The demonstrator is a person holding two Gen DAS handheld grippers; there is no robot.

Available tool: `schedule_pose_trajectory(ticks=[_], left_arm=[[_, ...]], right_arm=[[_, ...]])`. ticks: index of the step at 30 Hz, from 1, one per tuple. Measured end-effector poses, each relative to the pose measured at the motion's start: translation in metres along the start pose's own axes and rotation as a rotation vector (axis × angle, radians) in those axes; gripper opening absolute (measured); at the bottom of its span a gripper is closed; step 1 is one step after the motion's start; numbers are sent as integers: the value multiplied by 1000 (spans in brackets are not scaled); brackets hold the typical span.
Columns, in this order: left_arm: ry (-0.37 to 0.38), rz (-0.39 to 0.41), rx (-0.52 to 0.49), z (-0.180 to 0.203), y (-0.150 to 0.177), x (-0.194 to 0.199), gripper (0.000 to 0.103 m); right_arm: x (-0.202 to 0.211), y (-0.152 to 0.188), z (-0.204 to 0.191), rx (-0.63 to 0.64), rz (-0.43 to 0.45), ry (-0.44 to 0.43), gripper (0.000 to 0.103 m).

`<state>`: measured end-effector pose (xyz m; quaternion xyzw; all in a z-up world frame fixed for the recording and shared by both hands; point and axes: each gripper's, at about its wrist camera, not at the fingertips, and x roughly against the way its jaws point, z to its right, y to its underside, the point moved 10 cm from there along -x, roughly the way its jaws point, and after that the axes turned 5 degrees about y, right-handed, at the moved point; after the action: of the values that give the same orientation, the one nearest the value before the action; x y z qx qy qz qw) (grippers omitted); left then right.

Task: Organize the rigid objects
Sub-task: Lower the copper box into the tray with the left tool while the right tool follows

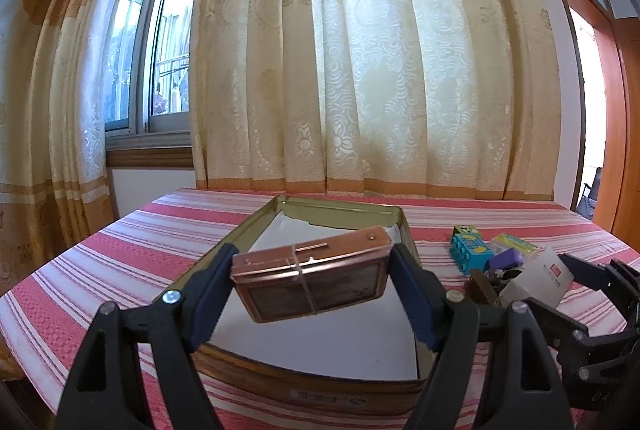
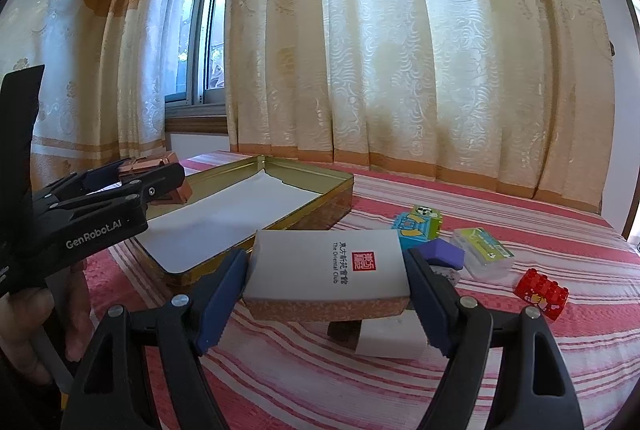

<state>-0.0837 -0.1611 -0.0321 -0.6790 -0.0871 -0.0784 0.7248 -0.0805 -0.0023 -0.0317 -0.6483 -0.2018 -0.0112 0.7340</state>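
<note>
Left wrist view: left claw (image 1: pixel 312 282) clenched on a copper-coloured case (image 1: pixel 310 280), pads against both short ends, jaws spread wide to span it. Case held tilted in the air above the open tin tray (image 1: pixel 344 207), over its white liner. Tray resting on the counter (image 1: pixel 120 254) with red-striped cloth. Right of the tray: a blue toy block (image 1: pixel 470 250), a purple item (image 1: pixel 506 260), a clear plastic box (image 1: pixel 516 244). Right claw (image 1: pixel 588 276) at the frame edge, gripping a white box (image 1: pixel 548 278), partly hidden.

Right wrist view: right claw (image 2: pixel 326 280) clenched on the white box (image 2: pixel 328 266), pads on both sides, box lifted off the cloth, printed top upward. Beneath it, a dark object (image 2: pixel 342 332), possibly a small block, too obscured to identify. Shown only here: a red toy block (image 2: pixel 542 292) at right, a hand (image 2: pixel 28 326) holding the left claw (image 2: pixel 132 177), and the "GenRobot.AI" marking.
</note>
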Motion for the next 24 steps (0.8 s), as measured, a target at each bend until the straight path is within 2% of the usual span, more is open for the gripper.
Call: schedule_pose_trajectory(ticks=[24], left_arm=[[-2,-22,-11,-10,0,-5,77]], right_arm=[[-6,0,-13,10,-33,-41,80]])
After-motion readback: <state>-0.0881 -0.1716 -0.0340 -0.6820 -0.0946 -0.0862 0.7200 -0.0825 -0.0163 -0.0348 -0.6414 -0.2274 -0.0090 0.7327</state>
